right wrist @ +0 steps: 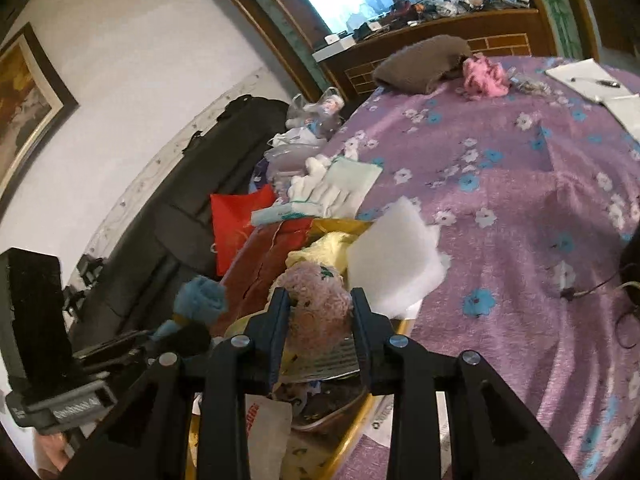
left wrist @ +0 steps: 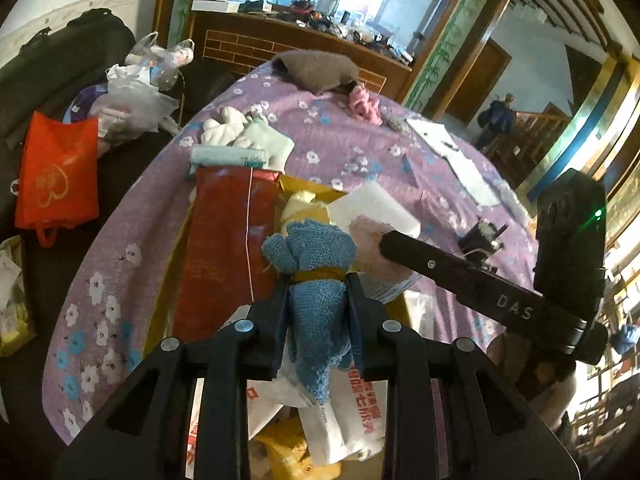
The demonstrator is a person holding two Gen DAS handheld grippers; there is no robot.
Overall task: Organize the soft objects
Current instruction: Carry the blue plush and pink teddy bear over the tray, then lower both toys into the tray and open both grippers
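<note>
A blue towel [left wrist: 312,248] rolled up and tied with a yellow band sticks out between the fingers of my left gripper [left wrist: 316,280], which is shut on it above a gold box [left wrist: 308,186]. The same towel [right wrist: 202,296] shows at the left of the right wrist view. My right gripper [right wrist: 320,296] reaches into the gold box [right wrist: 340,224] with a pink fluffy cloth [right wrist: 316,280] filling the gap between both pads. In the box also lie a yellow cloth [right wrist: 320,248] and a white foam block [right wrist: 392,264]. The right gripper's finger [left wrist: 400,246] comes in from the right.
The box stands on a table with a purple flowered cover [right wrist: 520,200]. On it lie a brown cloth [left wrist: 316,68], pink yarn [left wrist: 362,106], white gloves [left wrist: 224,126] and papers [left wrist: 440,140]. A red bag [left wrist: 56,168] and plastic bags sit left, beyond the table's edge.
</note>
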